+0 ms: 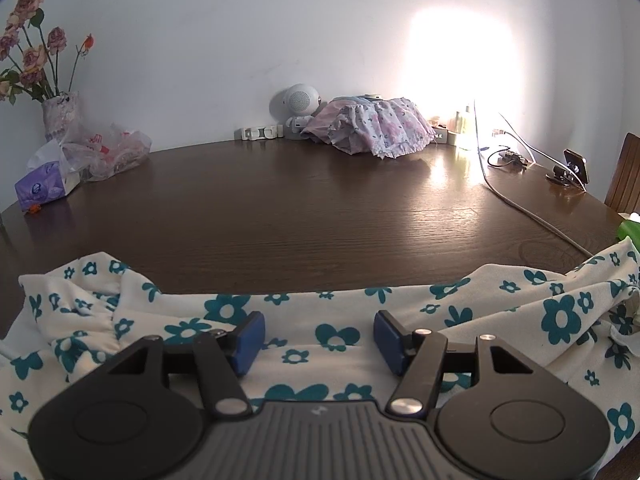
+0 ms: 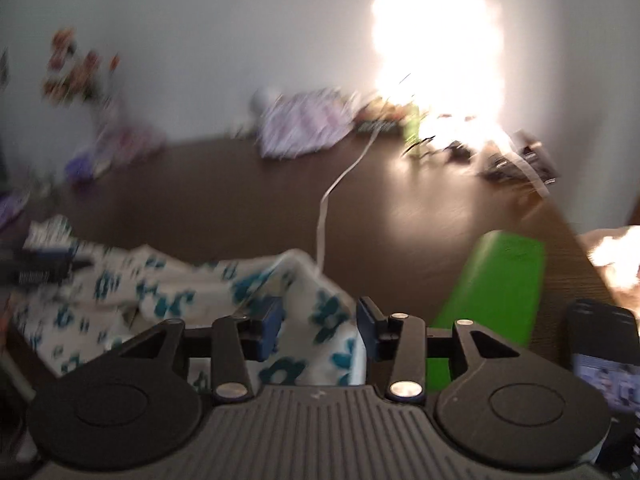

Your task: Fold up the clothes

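Note:
A white garment with teal flowers lies crumpled along the near edge of the dark wooden table. My left gripper hovers low over its middle, open, its blue pads well apart, with flat cloth showing in the gap. The right wrist view is blurred. There the same garment ends in a raised corner near a white cable. My right gripper is over that right end, jaws apart. Cloth shows between the pads, and they do not press on it.
At the back stand a pink floral clothes pile, a round white speaker, a flower vase, a plastic bag and a tissue pack. A white cable crosses the right side. A green object lies right of the garment.

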{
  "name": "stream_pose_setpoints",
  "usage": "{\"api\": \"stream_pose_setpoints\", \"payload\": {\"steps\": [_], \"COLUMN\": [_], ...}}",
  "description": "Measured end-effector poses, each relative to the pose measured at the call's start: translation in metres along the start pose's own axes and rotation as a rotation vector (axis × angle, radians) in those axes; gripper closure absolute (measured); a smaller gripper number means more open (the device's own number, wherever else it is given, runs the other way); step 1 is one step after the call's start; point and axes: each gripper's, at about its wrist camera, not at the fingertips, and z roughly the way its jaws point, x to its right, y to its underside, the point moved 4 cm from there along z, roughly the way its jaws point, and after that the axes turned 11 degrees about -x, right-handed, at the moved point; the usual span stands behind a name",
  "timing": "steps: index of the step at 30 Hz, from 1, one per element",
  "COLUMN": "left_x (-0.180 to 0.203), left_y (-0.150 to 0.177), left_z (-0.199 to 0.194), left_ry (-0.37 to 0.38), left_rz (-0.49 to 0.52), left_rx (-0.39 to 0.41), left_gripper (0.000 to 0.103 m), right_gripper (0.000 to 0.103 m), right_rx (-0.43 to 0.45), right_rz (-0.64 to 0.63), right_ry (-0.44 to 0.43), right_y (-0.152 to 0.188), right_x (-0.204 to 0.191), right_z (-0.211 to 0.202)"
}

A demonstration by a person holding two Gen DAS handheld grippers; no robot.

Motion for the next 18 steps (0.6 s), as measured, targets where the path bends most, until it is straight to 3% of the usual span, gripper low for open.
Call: {"api": "stream_pose_setpoints", "payload": {"steps": [1,2,6,9,10,12,13,14,16,18], "left_x": [0.000,0.000,0.000,0.000,0.000,0.000,0.000,0.000,0.000,0.000], "left_y": [0.000,0.000,0.000,-0.001,0.000,0.000,0.000,0.000,0.001,0.000], "left_z": [0.000,0.000,0.000,0.001,0.001,0.001,0.001,0.001,0.001,0.001], "left_ry": [-0.002,-0.002,-0.001,-0.001,-0.001,-0.001,-0.002,-0.003,-0.005,-0.004], "left_rz": [0.001,0.001,-0.001,-0.003,-0.004,-0.005,-0.004,-0.004,-0.002,-0.002], "left_rx": [0.000,0.000,-0.001,-0.005,-0.005,-0.004,-0.004,-0.003,-0.002,-0.002], "left_gripper": [0.043,0.043,0.043,0.042,0.042,0.042,0.042,0.042,0.042,0.042], "right_gripper": [0.091,0.100,0.097,0.081,0.076,0.073,0.062,0.054,0.056,0.071], "right_rx": [-0.014,-0.035,0.025,0.110,0.150,0.207,0.234,0.225,0.199,0.162], "right_rz": [0.008,0.022,0.068,0.058,0.018,-0.150,-0.236,-0.317,-0.426,-0.445], "right_ry": [0.029,0.067,0.158,0.173,0.133,-0.057,-0.155,-0.195,-0.177,-0.136], "right_y": [0.001,0.001,0.001,0.005,0.007,0.017,0.023,0.029,0.035,0.033], "right_x": [-0.003,-0.005,-0.008,-0.015,-0.021,-0.040,-0.049,-0.061,-0.080,-0.086], "right_z": [0.009,0.018,0.011,-0.020,-0.032,-0.049,-0.058,-0.060,-0.052,-0.037]}}
